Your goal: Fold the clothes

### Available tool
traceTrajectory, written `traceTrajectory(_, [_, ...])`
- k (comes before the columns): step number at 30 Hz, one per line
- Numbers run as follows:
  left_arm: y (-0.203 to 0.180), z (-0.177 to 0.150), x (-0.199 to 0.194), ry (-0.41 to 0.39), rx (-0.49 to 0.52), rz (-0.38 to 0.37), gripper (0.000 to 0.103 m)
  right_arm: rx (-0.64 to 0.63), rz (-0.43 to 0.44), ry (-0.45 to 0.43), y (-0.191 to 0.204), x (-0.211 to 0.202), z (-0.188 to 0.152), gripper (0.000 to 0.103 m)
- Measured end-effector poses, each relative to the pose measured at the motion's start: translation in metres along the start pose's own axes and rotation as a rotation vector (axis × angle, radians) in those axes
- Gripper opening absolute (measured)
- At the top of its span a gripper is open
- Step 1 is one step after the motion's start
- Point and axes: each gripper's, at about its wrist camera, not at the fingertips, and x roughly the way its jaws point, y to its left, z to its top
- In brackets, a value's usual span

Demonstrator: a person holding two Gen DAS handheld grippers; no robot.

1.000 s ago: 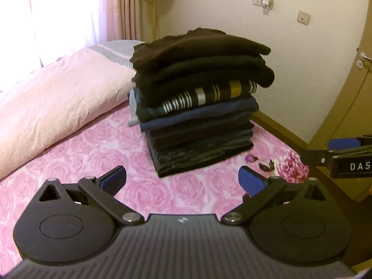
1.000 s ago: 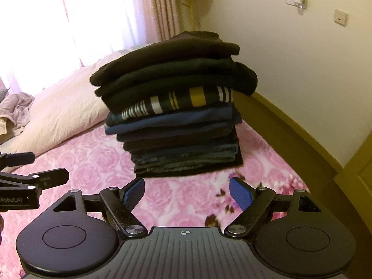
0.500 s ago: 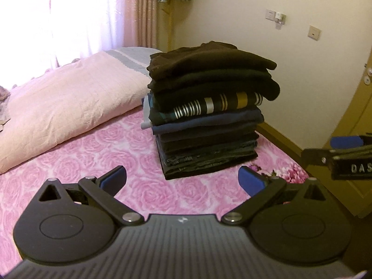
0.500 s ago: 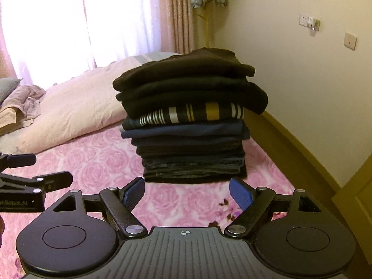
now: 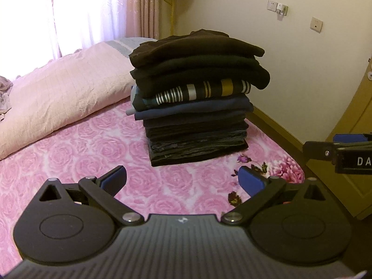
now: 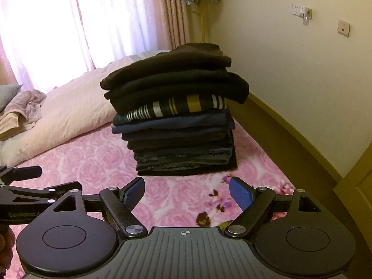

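A tall stack of folded dark clothes (image 5: 197, 107) (image 6: 179, 116) stands on the pink rose-patterned bed sheet (image 5: 97, 153) (image 6: 97, 162), with one black, white and yellow striped garment (image 5: 204, 90) (image 6: 179, 107) in the middle of it. My left gripper (image 5: 182, 176) is open and holds nothing, a short way in front of the stack. My right gripper (image 6: 186, 191) is also open and holds nothing, facing the stack from the right. Each gripper shows at the edge of the other's view: the right gripper (image 5: 337, 147) and the left gripper (image 6: 21, 183).
A pale pink quilt (image 5: 58, 90) (image 6: 69, 107) lies rolled along the far left of the bed. Loose clothes (image 6: 21, 114) are heaped behind it. A cream wall (image 5: 290, 69) and wooden door (image 5: 348, 139) bound the right side; curtains (image 6: 93, 23) cover the window.
Both grippers have drawn back and risen a little from the stack, which now looks smaller and farther off. Both stay open.
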Motion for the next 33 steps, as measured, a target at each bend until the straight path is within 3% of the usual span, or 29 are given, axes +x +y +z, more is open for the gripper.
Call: traceTrajectory(33, [-0.0097, 0.0042, 0.0013, -0.033, 0.013, 0.028, 0.101, -0.014, 0.010, 0.012, -0.0027, 0.0041, 0.0025, 0.083])
